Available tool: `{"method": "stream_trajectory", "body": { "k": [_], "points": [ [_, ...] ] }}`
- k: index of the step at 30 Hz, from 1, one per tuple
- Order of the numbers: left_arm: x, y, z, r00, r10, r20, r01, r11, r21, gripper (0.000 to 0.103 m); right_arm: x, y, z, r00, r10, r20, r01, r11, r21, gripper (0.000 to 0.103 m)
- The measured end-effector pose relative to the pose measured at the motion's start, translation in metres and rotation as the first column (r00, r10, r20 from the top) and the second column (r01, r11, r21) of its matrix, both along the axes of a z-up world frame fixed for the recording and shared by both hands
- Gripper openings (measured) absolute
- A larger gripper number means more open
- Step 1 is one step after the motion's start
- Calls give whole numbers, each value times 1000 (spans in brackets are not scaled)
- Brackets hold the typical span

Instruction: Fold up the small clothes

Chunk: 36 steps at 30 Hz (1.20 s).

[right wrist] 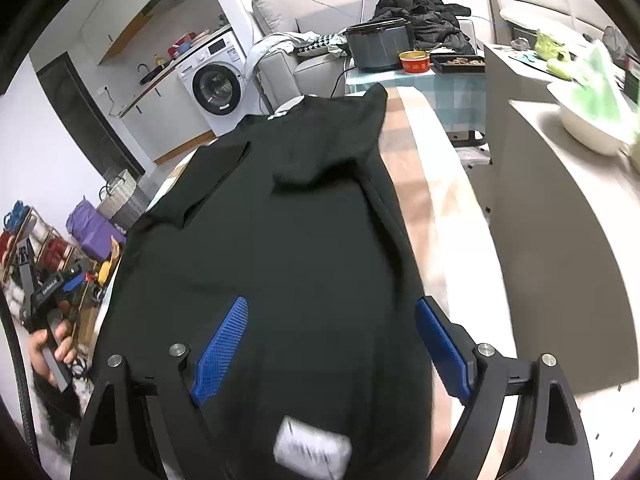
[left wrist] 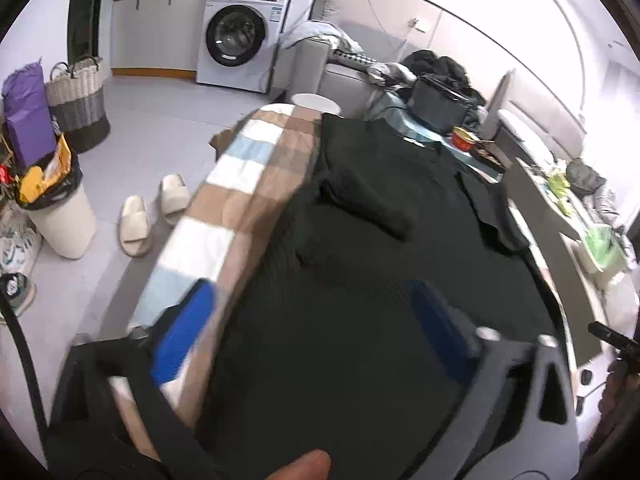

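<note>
Right gripper (right wrist: 326,344): blue fingers (right wrist: 219,350) spread wide over the shirt, gripping nothing.
Left gripper (left wrist: 316,332): jaws far apart too, nothing pinched, blurry.
White tag (right wrist: 312,450): on the shirt's near edge.
Black shirt (right wrist: 280,248): flat on the checked cloth (left wrist: 240,184), both sleeves folded in, collar at the far end.
Other hand (right wrist: 50,346): off to the left side, around a gripper handle.
Slippers (left wrist: 152,212): on the floor beside the table.
Pot (right wrist: 380,42): on the far table, just beside a red bowl (right wrist: 415,62).
Washing machine (left wrist: 240,38): far back by the wall.
</note>
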State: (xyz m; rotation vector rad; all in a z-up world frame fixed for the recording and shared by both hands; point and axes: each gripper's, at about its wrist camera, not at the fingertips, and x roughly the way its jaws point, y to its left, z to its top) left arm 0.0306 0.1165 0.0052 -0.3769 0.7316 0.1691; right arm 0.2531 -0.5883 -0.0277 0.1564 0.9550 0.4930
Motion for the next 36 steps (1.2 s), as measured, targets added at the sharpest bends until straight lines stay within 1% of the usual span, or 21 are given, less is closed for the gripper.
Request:
{"method": "stream_trajectory", "body": {
  "k": [2,4,7,8,10,14,18,20,21,24,25,28,31,33,35,36],
  "points": [
    [-22,-6,1,1000,-10,3,11,1000,-25,102,-18,-15,-2,1000,9,-11,-9,1000,12,87],
    [-39,-8,0,1000,4,-1,-4,1000,-25,102,-37,-31,-6,1000,5,-30,-4,1000,25,87],
    [-68,-9,0,1000,18,16,-17,999,-33,102,-63,-52,-14,998,14,-64,-10,997,74,87],
    [-76,-10,1,1000,15,20,-15,999,-39,102,-73,-60,-17,996,25,-81,-16,994,105,87],
    [-94,-15,1,1000,7,26,-6,999,-39,102,-83,-70,-26,992,45,-114,-27,988,153,87],
    [-115,-28,0,1000,-16,7,16,1000,-16,102,-95,-80,-42,983,71,-168,-43,985,165,84],
    [-126,-37,-3,1000,-24,-12,25,999,25,102,-100,-84,-59,970,100,-222,-59,981,182,82],
    [-128,-37,-5,1000,-22,-18,22,1000,20,102,-104,-86,-67,962,112,-249,-62,978,201,82],
    [-129,-37,-6,1000,-19,-20,19,1000,16,102,-107,-89,-68,965,119,-232,-67,973,222,81],
    [-127,-35,-8,1000,-12,-26,12,1000,6,102,-110,-89,-74,953,154,-260,-68,947,313,81],
    [-127,-35,-8,999,-15,-29,15,1000,4,102,-111,-86,-75,951,172,-256,-77,935,345,81],
    [-122,-38,-8,999,-30,-41,31,999,20,102,-113,-79,-78,945,210,-251,-94,909,406,79],
    [-121,-39,-7,998,-27,-50,29,998,47,102,-110,-80,-77,944,195,-268,-79,918,388,78],
    [-121,-38,-7,998,-24,-57,26,999,45,102,-111,-84,-77,943,178,-280,-63,926,373,73],
    [-120,-35,-8,998,-14,-60,17,999,39,102,-115,-88,-75,944,169,-285,-60,933,355,73],
    [-119,-33,-9,998,-13,-62,15,999,35,102,-115,-89,-72,945,161,-284,-59,940,336,70]
  ]
}}
